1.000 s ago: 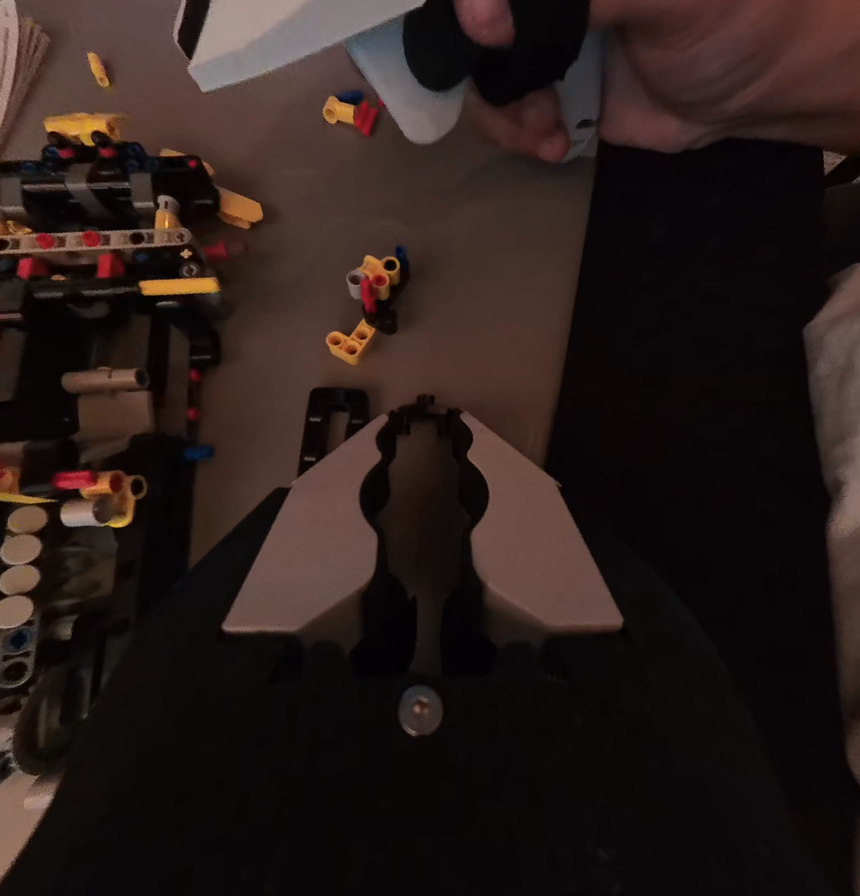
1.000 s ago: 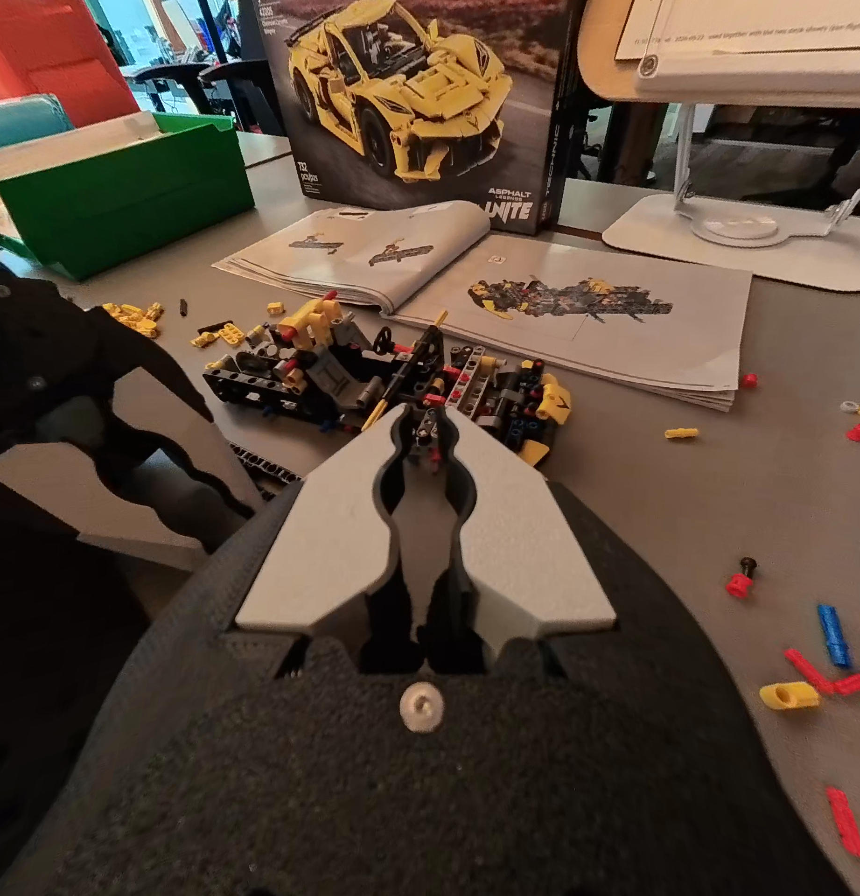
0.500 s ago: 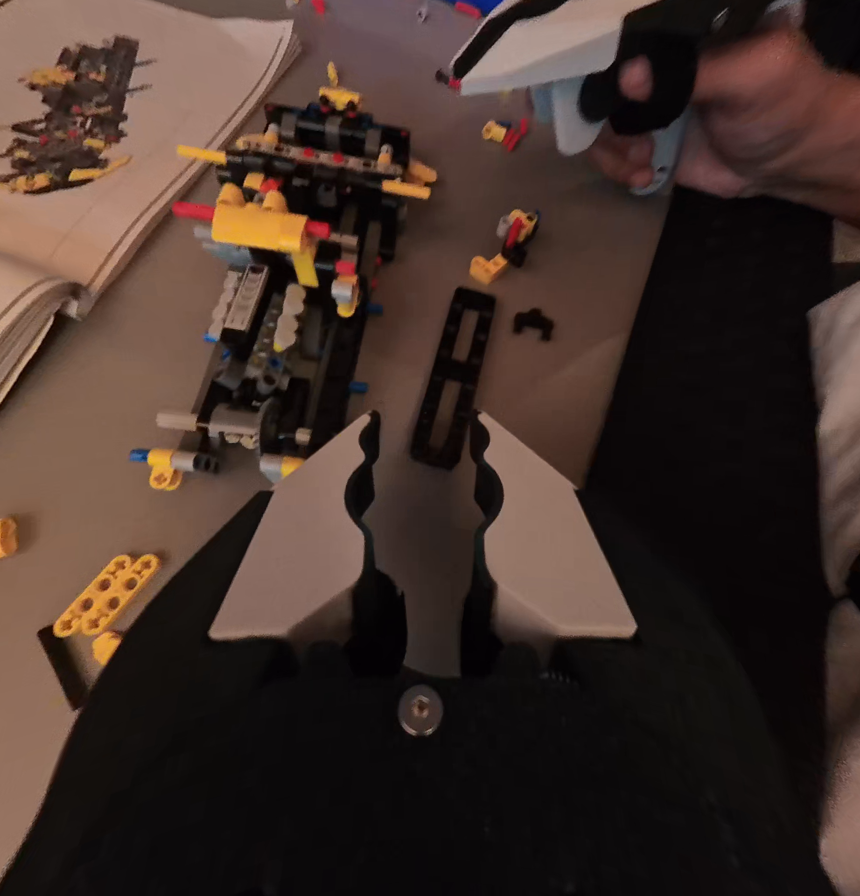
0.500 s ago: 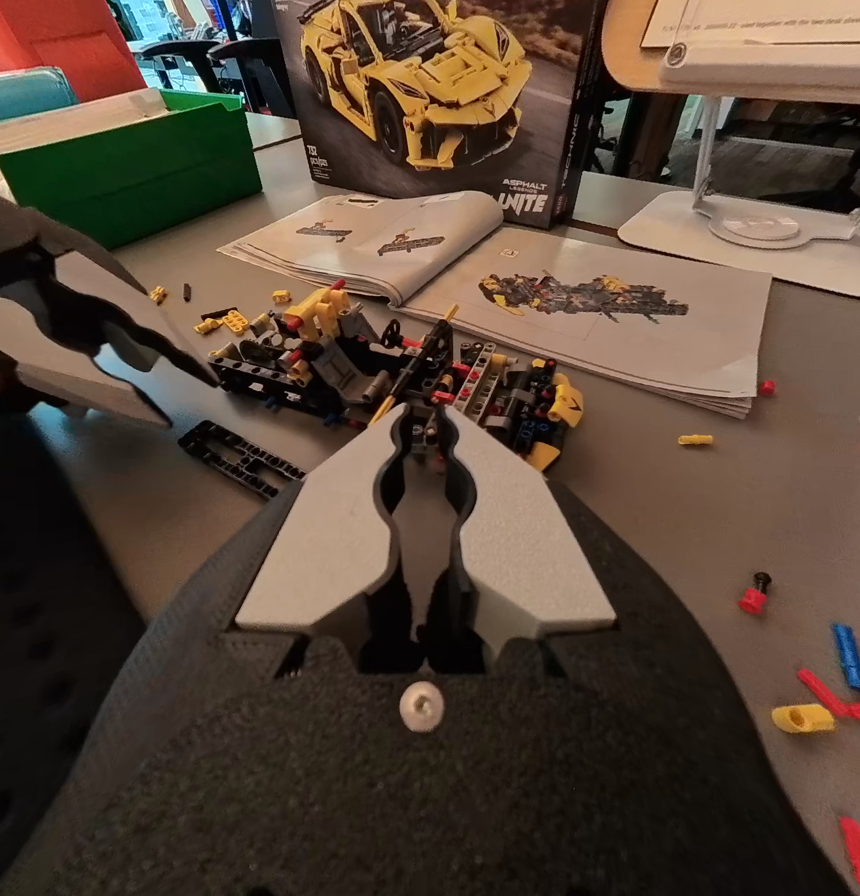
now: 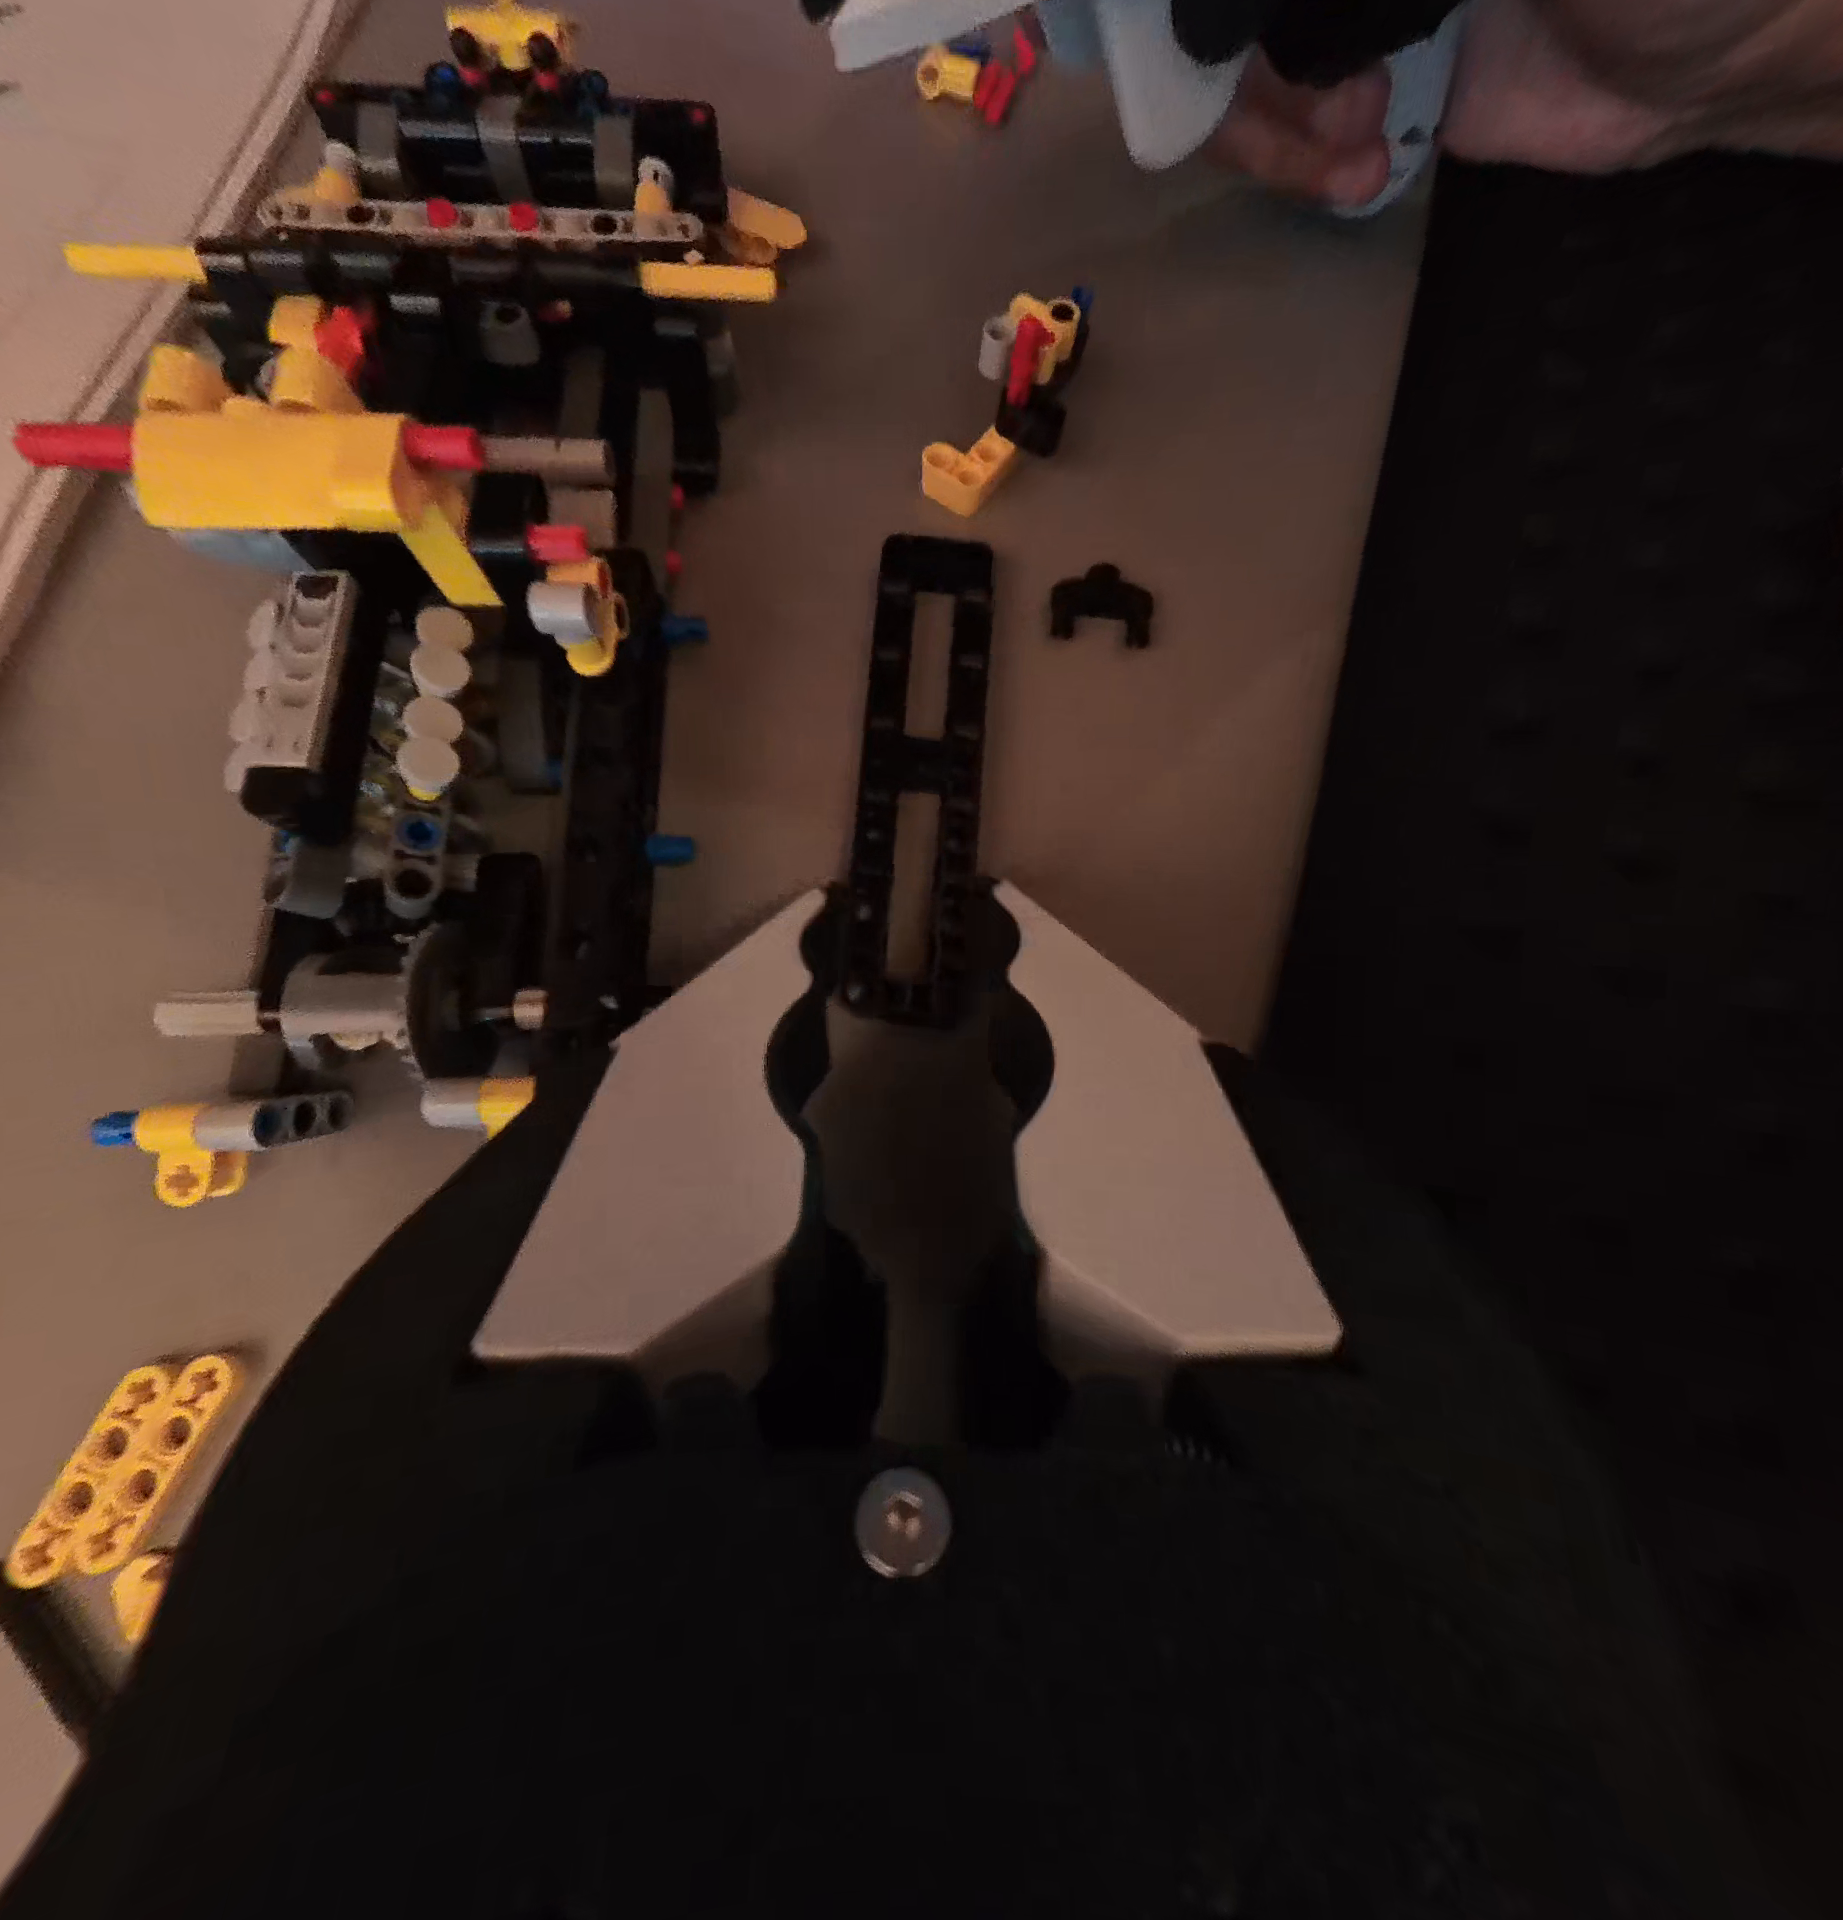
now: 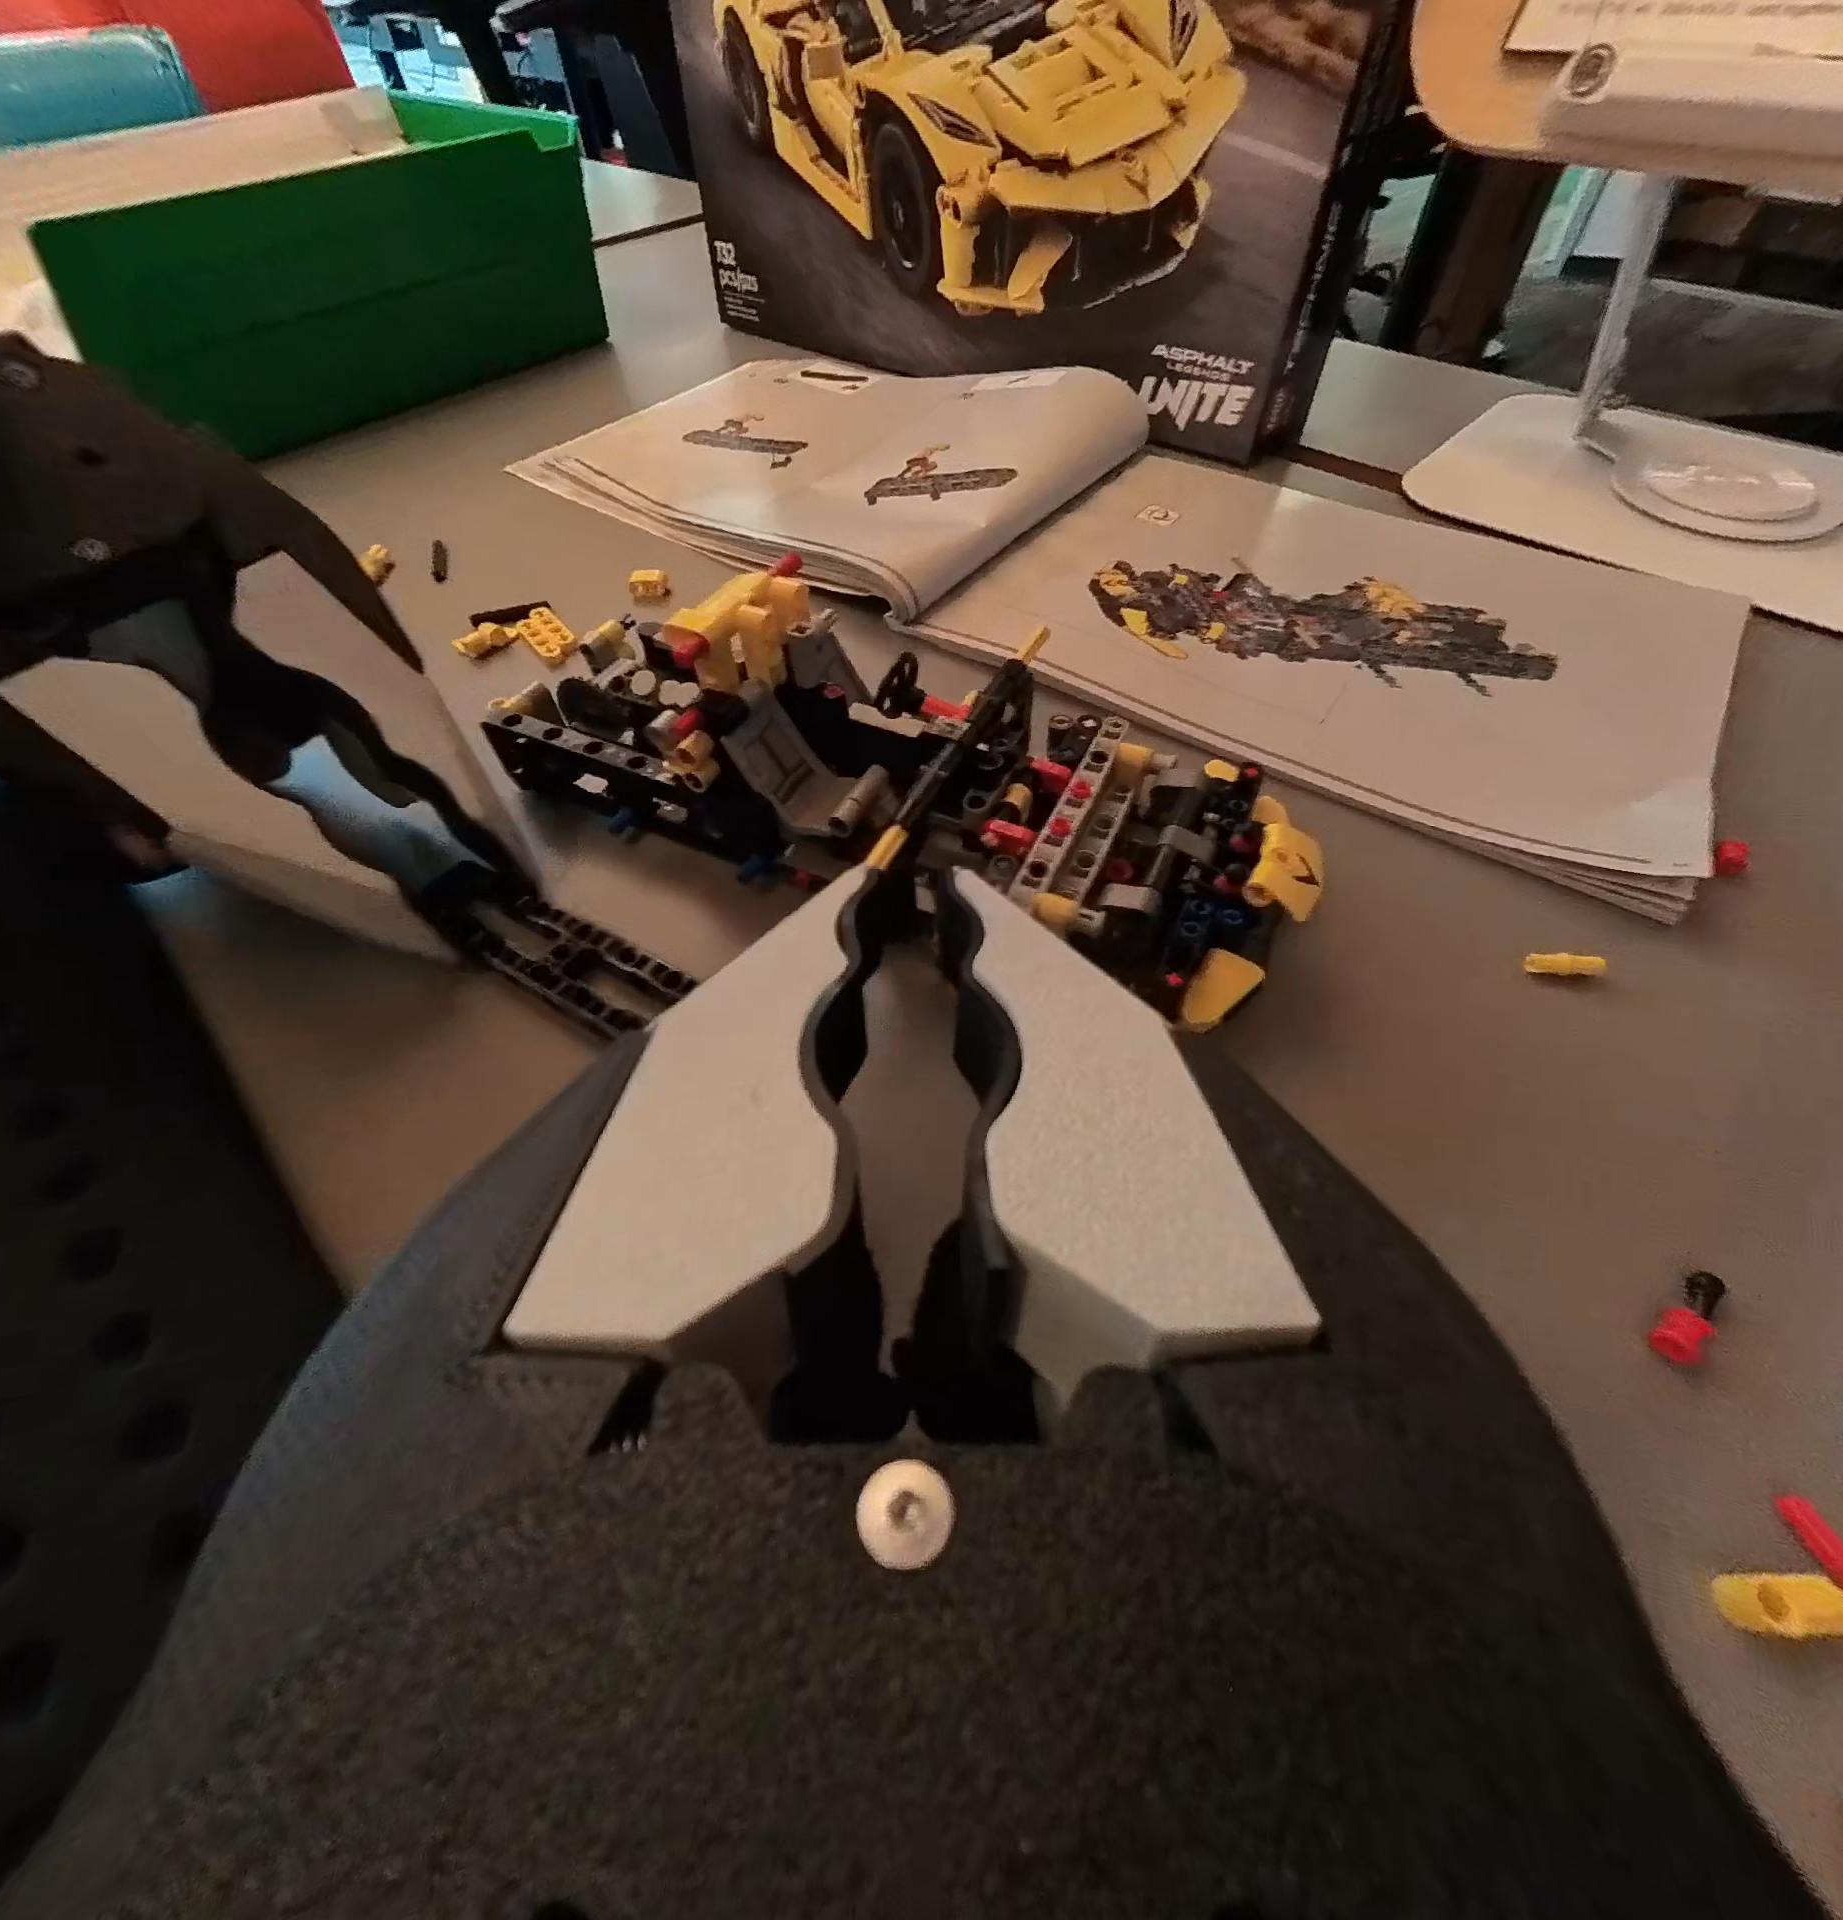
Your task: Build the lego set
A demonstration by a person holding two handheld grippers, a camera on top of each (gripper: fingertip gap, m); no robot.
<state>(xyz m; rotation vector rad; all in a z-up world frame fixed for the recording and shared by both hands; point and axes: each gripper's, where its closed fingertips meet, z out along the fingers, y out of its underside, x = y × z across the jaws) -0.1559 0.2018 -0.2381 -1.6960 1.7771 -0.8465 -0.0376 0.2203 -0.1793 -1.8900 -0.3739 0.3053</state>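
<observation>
The half-built black, grey and yellow chassis [image 5: 429,623] lies on the table; it also shows in the right wrist view [image 6: 896,769]. A long black frame piece [image 5: 932,675] lies flat beside it. My left gripper [image 5: 912,894] straddles the frame's near end, its pads against both long sides; the right wrist view shows it [image 6: 481,894] tipped down onto the frame [image 6: 584,956]. My right gripper [image 6: 912,883] hovers just in front of the chassis, nearly closed on a small dark piece that is hard to make out.
A small black clip [image 5: 1099,608] and a yellow-red cluster [image 5: 1021,384] lie right of the frame, near the table edge. Yellow beams [image 5: 117,1455] lie at the left. An open booklet [image 6: 1312,665], the set's box [image 6: 1000,187] and a green bin [image 6: 325,281] stand behind. Loose pins [image 6: 1686,1330] lie at the right. One gripper's finger ends stand about 15 cm off the other's. About 7 cm separates my left fingertips from the small black clip [image 5: 1099,608].
My left gripper let go of the small black clip, swung back, then came down over the near end of the black frame with its jaws narrowed. My right gripper barely moved.
</observation>
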